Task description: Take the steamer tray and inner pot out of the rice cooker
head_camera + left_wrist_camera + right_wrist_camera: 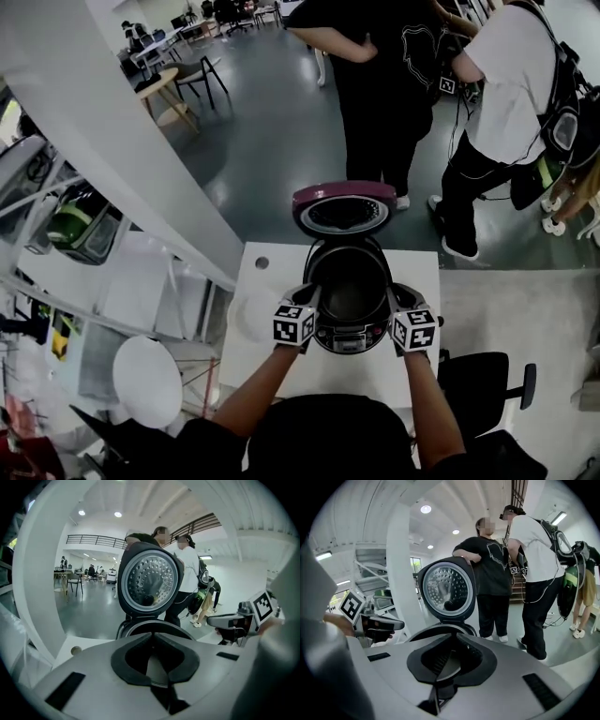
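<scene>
The dark rice cooker [349, 323] stands on a white table [281, 366] with its lid [344, 208] swung up at the far side. Inside the open mouth I see the dark inner pot [352, 286]; no steamer tray shows in it. My left gripper [309, 296] is at the left of the cooker's rim and my right gripper [392, 296] at the right, both shut. In the left gripper view the jaws [151, 636] meet just before the cooker's rim [140, 626], under the lid [149, 581]. The right gripper [451, 651] shows the same, facing the lid [447, 588].
A white round object [255, 314] lies on the table left of the cooker. Two people [375, 84] [506, 94] stand just beyond the table. A black chair [483, 384] is at the right, and a white slanted beam [103, 131] crosses the left.
</scene>
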